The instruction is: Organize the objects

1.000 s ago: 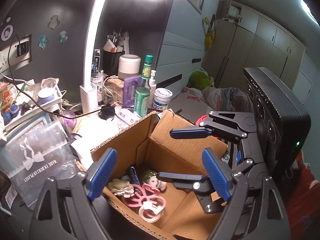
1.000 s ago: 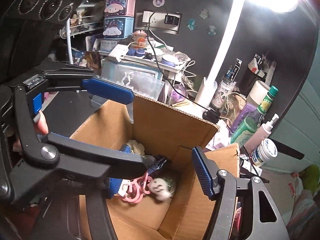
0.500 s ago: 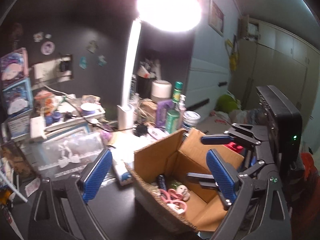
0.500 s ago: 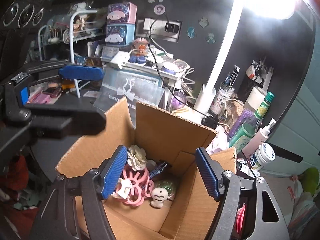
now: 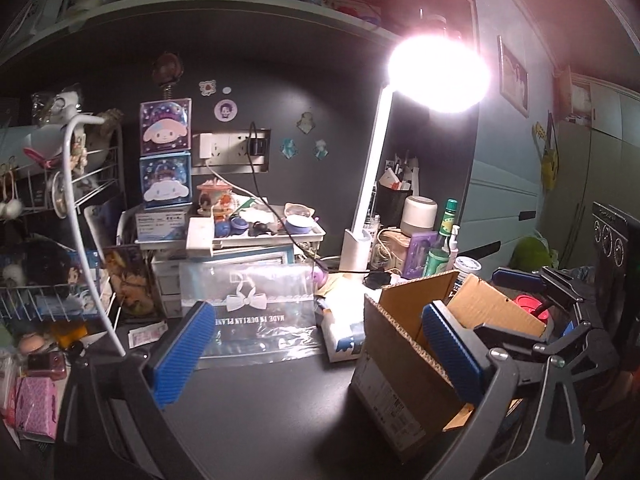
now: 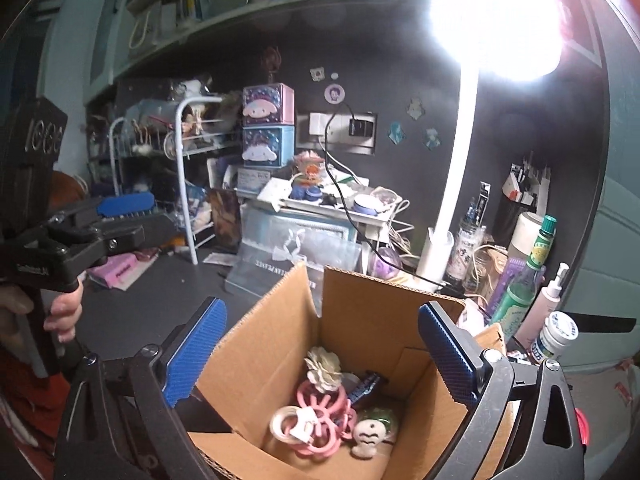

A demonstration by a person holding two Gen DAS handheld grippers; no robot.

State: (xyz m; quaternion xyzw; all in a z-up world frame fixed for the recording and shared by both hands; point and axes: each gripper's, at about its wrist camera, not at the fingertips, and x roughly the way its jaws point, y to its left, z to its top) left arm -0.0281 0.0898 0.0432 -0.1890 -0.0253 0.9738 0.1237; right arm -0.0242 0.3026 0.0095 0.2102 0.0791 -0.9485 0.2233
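Hovering over the dark desk [image 5: 260, 412], the left gripper [image 5: 320, 356] has its jaws spread wide and empty; the cardboard box [image 5: 404, 376] sits beside its right jaw. Further right, the right gripper [image 6: 320, 356] hangs above that box [image 6: 360, 320], jaws likewise spread and holding nothing, with a pink ring toy [image 6: 320, 416], a cream flower [image 6: 323, 368] and a small plush figure [image 6: 368, 438] lying below, between them.
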